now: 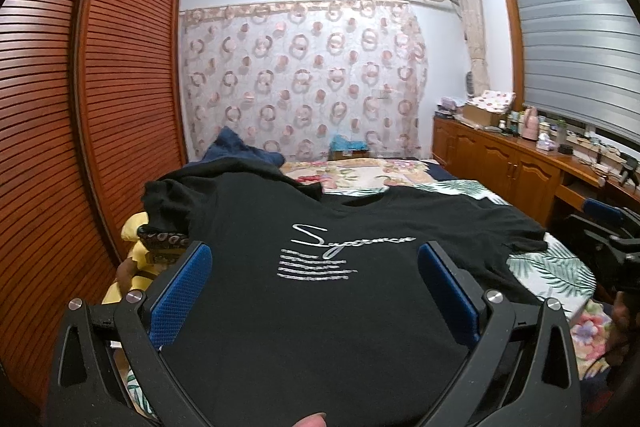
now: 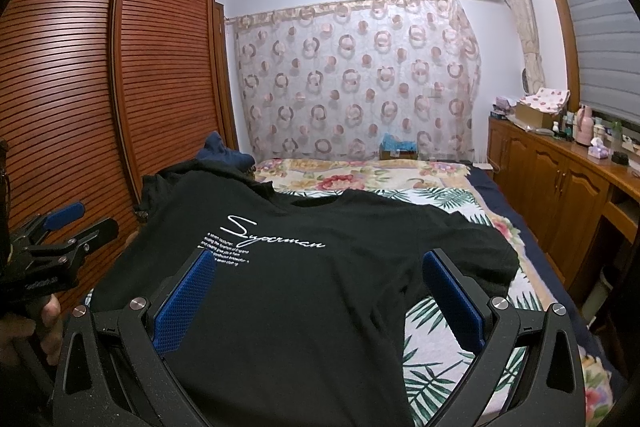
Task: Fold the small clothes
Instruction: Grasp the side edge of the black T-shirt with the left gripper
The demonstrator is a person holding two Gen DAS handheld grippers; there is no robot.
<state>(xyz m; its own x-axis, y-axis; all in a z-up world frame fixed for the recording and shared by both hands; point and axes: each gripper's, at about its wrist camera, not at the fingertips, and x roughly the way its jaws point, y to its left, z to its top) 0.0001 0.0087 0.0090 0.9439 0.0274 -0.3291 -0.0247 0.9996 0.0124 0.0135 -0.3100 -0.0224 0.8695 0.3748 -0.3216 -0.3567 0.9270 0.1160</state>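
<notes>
Black T-shirt spread front-up on the bed, collar toward the far curtain, hem nearest the cameras; laid flat this way presumably to give clean fold lines before any fold begins. No fold visible yet. White script logo with small lines of text beneath, centred on the chest and readable. Right sleeve lying out over the leaf-print bedspread; left sleeve bunched up near a dark pile of other clothes by the wardrobe, so needing a smooth-out. Fabric soft, matte, some wrinkling toward the hem. Left hand-held gripper poised low over the lower left half of the shirt, blue pads spread wide, nothing between them. Right hand-held gripper likewise wide open and empty, over the right side near the shirt's edge. Each placed on its own side, likely for a matched two-point pickup. Whether either gripper touches the cloth hard to say from these angles. Counter along the window wall cluttered with bottles, not involved.
</notes>
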